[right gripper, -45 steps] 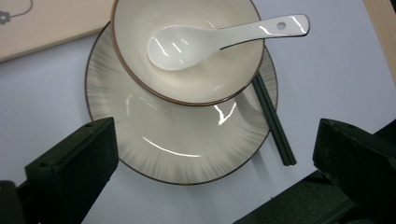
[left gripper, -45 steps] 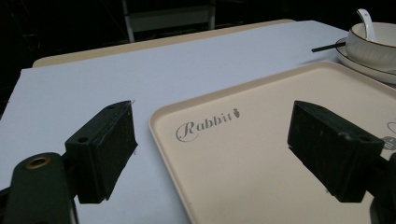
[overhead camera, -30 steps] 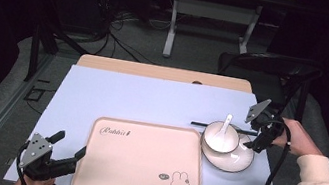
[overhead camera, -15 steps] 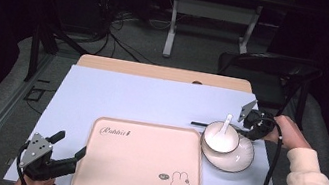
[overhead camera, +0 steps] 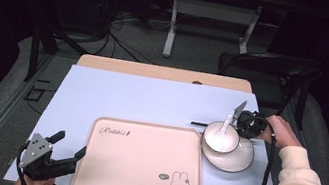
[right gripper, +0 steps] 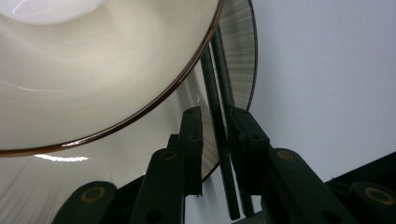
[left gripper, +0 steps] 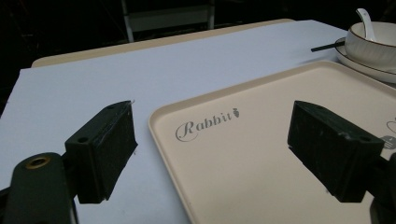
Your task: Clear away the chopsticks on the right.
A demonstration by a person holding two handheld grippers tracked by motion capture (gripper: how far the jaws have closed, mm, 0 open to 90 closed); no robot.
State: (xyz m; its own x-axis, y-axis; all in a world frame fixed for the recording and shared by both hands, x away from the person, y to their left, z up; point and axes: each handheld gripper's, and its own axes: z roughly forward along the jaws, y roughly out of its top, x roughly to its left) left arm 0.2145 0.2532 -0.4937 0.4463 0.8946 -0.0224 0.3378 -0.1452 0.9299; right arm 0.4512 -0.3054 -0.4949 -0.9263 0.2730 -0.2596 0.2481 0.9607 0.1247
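A pair of black chopsticks (right gripper: 219,140) lies across the rim of a white plate (overhead camera: 237,161), behind a white bowl (overhead camera: 220,141) that holds a white spoon (overhead camera: 224,124). My right gripper (overhead camera: 241,123) sits low at the plate's far right edge. Its jaws have just been closing and now stand one on each side of the chopsticks, with a thin gap on one side. At the table's front left my left gripper (overhead camera: 71,144) is open at the corner of a beige "Rabbit" tray (overhead camera: 140,164), with nothing between its jaws.
A pale blue mat (overhead camera: 151,100) covers the table. The tray (left gripper: 261,121) lies just left of the plate and bowl (left gripper: 373,39). The chopsticks' tips (overhead camera: 200,124) poke out to the left of the bowl. A dark chair (overhead camera: 267,69) stands beyond the table's far right corner.
The right hand has come down and to the left, to the plate's far edge, and its jaws have narrowed from wide open to close around the chopsticks. The left gripper has stayed put.
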